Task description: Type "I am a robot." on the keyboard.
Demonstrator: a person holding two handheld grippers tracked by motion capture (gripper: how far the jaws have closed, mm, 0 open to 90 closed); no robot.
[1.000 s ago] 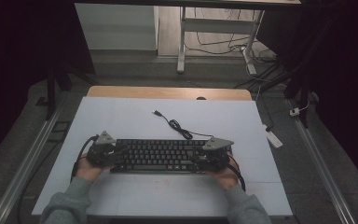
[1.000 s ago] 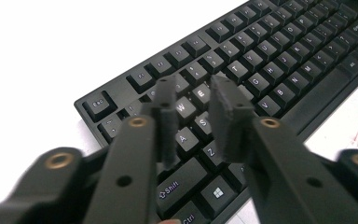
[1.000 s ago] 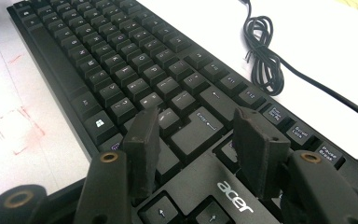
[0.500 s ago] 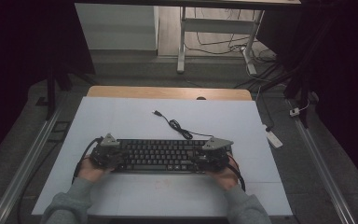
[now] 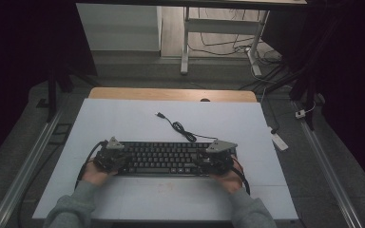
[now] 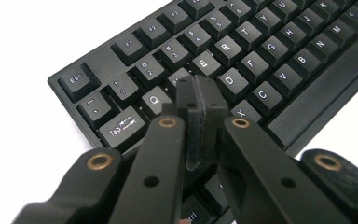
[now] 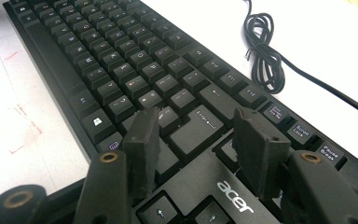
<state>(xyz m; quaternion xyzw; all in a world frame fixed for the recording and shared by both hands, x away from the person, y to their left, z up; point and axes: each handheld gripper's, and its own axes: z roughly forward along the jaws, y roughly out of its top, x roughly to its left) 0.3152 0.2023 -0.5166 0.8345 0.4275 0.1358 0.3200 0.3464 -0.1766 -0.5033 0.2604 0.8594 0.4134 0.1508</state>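
A black keyboard lies on the white table, its black cable coiled behind it. My left gripper is at the keyboard's left end. In the left gripper view the keyboard runs off to the upper right, and the left gripper is shut with nothing between its pads, its tips over the keys by Q and W. My right gripper is at the keyboard's right end. The right gripper stands open above the Enter key, with the cable beyond the keyboard.
A wooden strip edges the table's far side. A white power strip lies on the floor to the right, and metal rails run along both sides. Faint red marks show on the table in front of the keyboard.
The left gripper has edged a little to the right onto the keyboard's left end. The right hand has kept still.
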